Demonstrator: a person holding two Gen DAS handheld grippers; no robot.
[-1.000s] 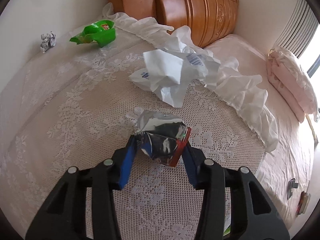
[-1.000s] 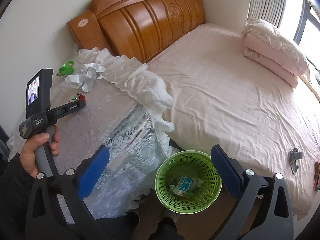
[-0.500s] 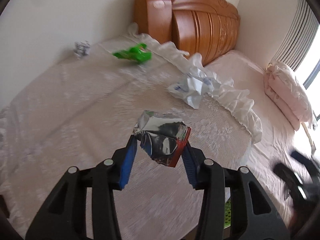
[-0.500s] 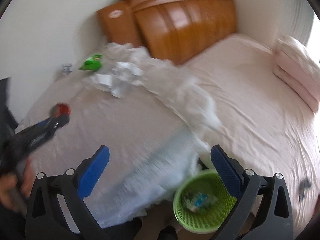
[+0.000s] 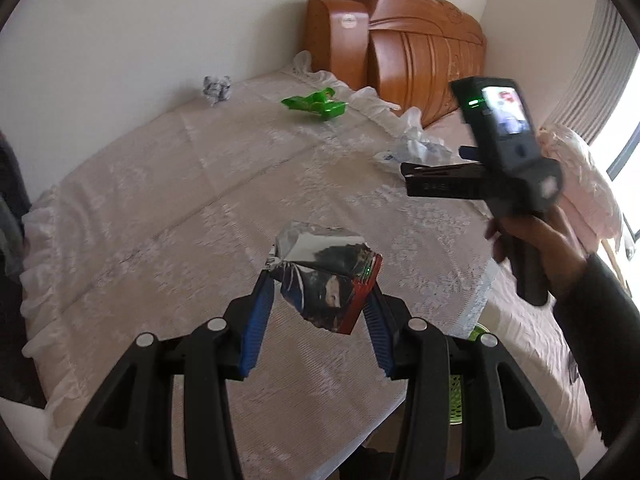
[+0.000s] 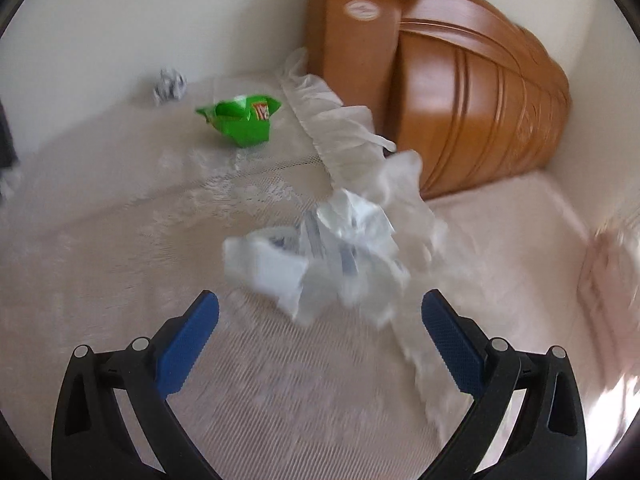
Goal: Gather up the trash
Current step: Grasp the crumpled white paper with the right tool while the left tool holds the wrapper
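My left gripper (image 5: 318, 280) is shut on a crumpled silver and red foil wrapper (image 5: 326, 276), held above the lace-covered table (image 5: 160, 208). My right gripper (image 6: 320, 308) stands wide open with nothing between its fingers, just short of a crumpled white plastic bag (image 6: 320, 256) lying on the lace cloth. A green snack bag (image 6: 240, 122) (image 5: 314, 106) and a small grey paper ball (image 6: 170, 86) (image 5: 217, 89) lie farther back near the wall. In the left wrist view a hand (image 5: 532, 240) holds the right gripper's body over the white bag (image 5: 416, 148).
A green mesh basket (image 5: 456, 396) peeks out below the table's near right edge, mostly hidden. A wooden headboard (image 6: 460, 92) and a pink bed (image 6: 520, 248) lie to the right. Pink pillows (image 5: 584, 184) sit by the window. White ruffled cloth (image 6: 340, 132) edges the table.
My left gripper rose and drew back with the foil wrapper still in it. My right gripper swung left from above the green basket to the white plastic bag on the table.
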